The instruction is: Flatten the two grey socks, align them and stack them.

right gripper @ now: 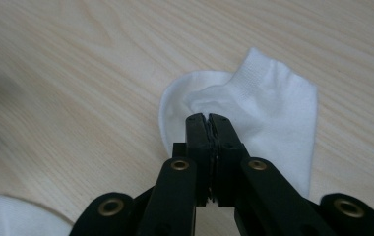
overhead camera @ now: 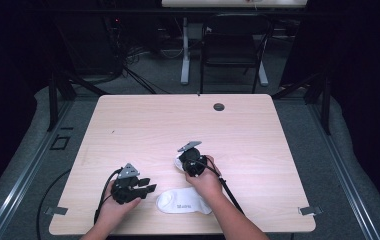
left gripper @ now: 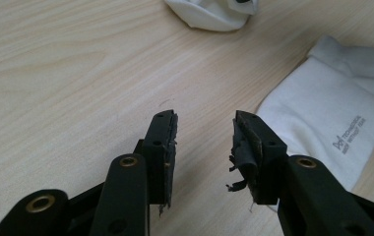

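Two white ankle socks lie on the light wooden table (overhead camera: 143,125). One sock, with small grey print on it (overhead camera: 183,201) (left gripper: 332,113), lies flat near the front edge, between the person's forearms. My left gripper (overhead camera: 149,185) (left gripper: 204,129) stands open just left of it, its worn pads apart over bare wood. The other sock (overhead camera: 179,163) (right gripper: 273,113) sits crumpled a little farther back, also seen at the top of the left gripper view (left gripper: 209,12). My right gripper (overhead camera: 184,163) (right gripper: 208,119) is shut on a fold of this second sock.
A round cable grommet (overhead camera: 219,106) sits near the table's far edge. A black chair (overhead camera: 230,45) and a white desk leg (overhead camera: 185,50) stand beyond the table. Each gripper trails a black cable (overhead camera: 228,192) off the front edge.
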`<state>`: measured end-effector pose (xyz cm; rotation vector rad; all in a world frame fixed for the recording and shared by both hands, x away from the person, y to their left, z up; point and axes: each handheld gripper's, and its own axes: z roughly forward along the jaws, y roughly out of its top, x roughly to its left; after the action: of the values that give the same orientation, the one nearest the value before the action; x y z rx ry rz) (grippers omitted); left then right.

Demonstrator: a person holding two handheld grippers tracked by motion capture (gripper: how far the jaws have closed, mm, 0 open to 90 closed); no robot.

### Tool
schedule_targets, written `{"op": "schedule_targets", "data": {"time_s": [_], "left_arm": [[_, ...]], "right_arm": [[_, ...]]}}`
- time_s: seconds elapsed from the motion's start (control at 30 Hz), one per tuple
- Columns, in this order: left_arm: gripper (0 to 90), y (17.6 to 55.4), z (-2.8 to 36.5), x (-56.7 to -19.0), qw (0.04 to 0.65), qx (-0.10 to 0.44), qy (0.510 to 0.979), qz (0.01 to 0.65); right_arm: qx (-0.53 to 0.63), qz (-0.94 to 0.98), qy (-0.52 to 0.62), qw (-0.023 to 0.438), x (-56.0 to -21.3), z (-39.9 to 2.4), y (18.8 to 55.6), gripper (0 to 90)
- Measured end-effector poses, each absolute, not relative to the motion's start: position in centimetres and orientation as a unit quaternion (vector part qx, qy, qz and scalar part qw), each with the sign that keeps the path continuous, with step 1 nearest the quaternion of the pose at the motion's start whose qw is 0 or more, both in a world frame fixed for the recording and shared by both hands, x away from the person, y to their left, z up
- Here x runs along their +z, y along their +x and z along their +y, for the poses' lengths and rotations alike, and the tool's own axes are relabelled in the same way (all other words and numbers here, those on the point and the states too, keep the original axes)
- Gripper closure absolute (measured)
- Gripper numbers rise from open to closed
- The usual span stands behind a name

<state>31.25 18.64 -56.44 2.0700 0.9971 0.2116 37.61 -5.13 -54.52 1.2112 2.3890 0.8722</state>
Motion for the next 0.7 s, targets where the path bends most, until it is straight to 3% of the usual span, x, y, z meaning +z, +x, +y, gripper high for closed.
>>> {"op": "schedule_targets", "data": {"time_s": [0.2,0.7], "left_arm": [[59.5,32.0,18.4,-56.2,0.407,0.074,0.812,0.413],[56.0,36.4,14.2,-56.3,0.389,0.11,0.816,0.413]], "right_arm": [[0.343,0.817,0.436,0.156,-53.1,-6.4,36.9,88.9],[0.385,0.786,0.46,0.149,-51.9,-9.5,36.2,88.9]]}}
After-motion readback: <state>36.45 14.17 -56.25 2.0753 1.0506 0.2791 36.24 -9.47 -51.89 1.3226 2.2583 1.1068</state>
